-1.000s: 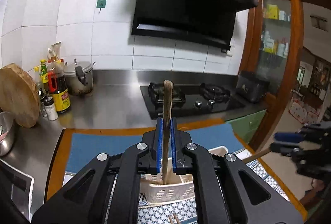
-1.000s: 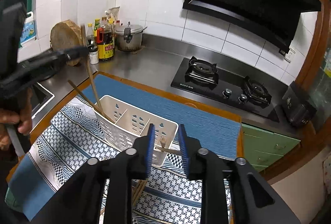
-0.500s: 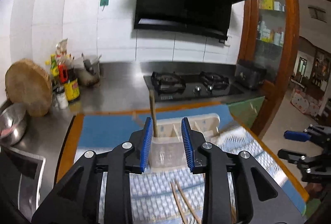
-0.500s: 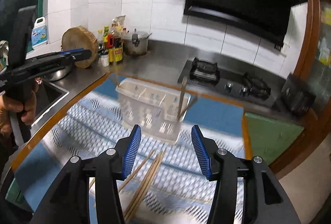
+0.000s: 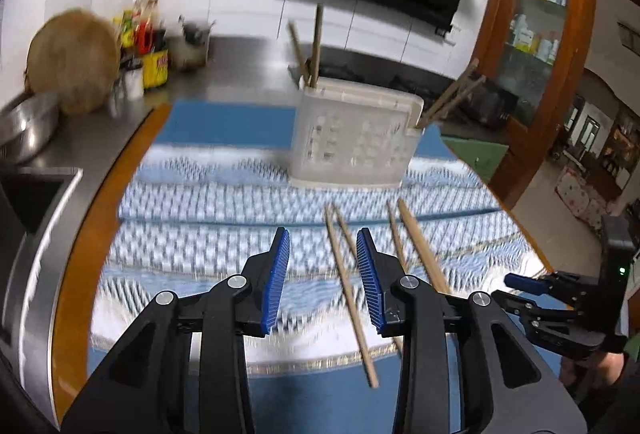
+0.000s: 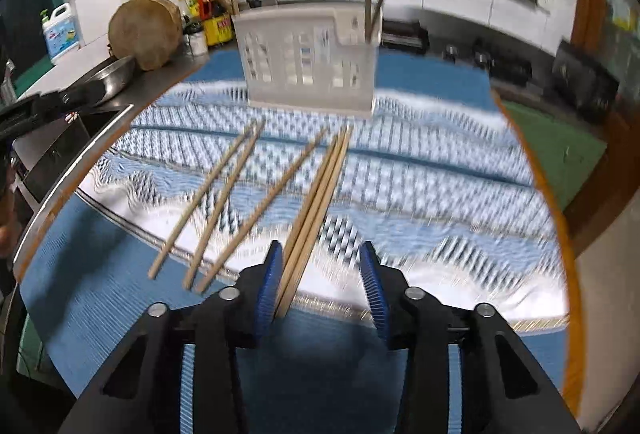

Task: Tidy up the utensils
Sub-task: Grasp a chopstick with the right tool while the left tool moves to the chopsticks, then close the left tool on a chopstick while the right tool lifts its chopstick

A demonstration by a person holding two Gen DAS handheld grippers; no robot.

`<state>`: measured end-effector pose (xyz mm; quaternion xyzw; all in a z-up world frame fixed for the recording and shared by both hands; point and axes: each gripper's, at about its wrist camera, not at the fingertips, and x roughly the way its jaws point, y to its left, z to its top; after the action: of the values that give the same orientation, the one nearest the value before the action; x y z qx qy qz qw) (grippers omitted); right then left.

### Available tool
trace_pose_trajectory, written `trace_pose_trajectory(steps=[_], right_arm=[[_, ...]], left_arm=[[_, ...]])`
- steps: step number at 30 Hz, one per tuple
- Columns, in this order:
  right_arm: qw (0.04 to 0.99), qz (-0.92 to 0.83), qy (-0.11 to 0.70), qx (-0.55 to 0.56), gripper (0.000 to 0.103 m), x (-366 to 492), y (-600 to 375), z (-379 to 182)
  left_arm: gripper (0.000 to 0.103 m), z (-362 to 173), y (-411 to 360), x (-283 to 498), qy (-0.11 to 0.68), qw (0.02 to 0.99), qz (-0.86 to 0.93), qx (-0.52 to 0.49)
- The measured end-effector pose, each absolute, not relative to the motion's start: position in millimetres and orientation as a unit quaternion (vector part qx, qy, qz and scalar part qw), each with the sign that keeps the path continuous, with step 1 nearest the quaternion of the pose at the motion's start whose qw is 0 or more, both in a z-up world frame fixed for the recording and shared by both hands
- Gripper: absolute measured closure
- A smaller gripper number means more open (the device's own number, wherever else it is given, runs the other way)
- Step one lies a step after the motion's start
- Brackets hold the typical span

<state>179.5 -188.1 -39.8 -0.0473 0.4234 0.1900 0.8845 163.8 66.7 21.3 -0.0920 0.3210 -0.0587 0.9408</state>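
Having let go of the chopstick now standing in the holder ahead, the left claw and right claw hang wide open and empty above the loose chopsticks on the desk, the next ones to collect.

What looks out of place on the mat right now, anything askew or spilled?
Loose chopsticks lie scattered at mixed angles on the patterned mat, not in the white holder. Those already in the holder lean outward at both ends. Both the left gripper and right gripper are open. Nothing spilled or visibly broken.
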Motion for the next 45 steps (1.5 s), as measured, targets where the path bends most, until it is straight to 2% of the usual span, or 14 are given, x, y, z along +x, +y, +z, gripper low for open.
trace_pose_trajectory(steps=[6, 10, 20, 28, 31, 40, 45], right_arm=[[0.878, 0.179, 0.443, -0.029, 0.077, 177, -183, -69], [0.874, 0.180, 0.450, -0.018, 0.077, 177, -179, -78], [0.882, 0.159, 0.442, -0.039, 0.079, 177, -179, -77], [0.881, 0.159, 0.442, -0.052, 0.085, 182, -171, -77], [0.881, 0.160, 0.441, -0.059, 0.091, 183, -165, -77], [0.882, 0.137, 0.444, -0.076, 0.095, 188, -172, -80], [0.881, 0.141, 0.446, -0.064, 0.095, 192, -180, -80]], left_arm=[[0.067, -6, 63, 154, 0.342, 0.934, -0.048, -0.086], [0.067, -20, 62, 152, 0.355, 0.929, -0.050, -0.093], [0.067, -44, 49, 152, 0.384, 0.916, -0.063, -0.094], [0.067, -56, 35, 152, 0.396, 0.910, -0.076, -0.094], [0.067, -58, 29, 153, 0.398, 0.909, -0.080, -0.089], [0.068, -65, 9, 164, 0.410, 0.906, -0.089, -0.059], [0.080, -69, -2, 175, 0.415, 0.905, -0.084, -0.041]])
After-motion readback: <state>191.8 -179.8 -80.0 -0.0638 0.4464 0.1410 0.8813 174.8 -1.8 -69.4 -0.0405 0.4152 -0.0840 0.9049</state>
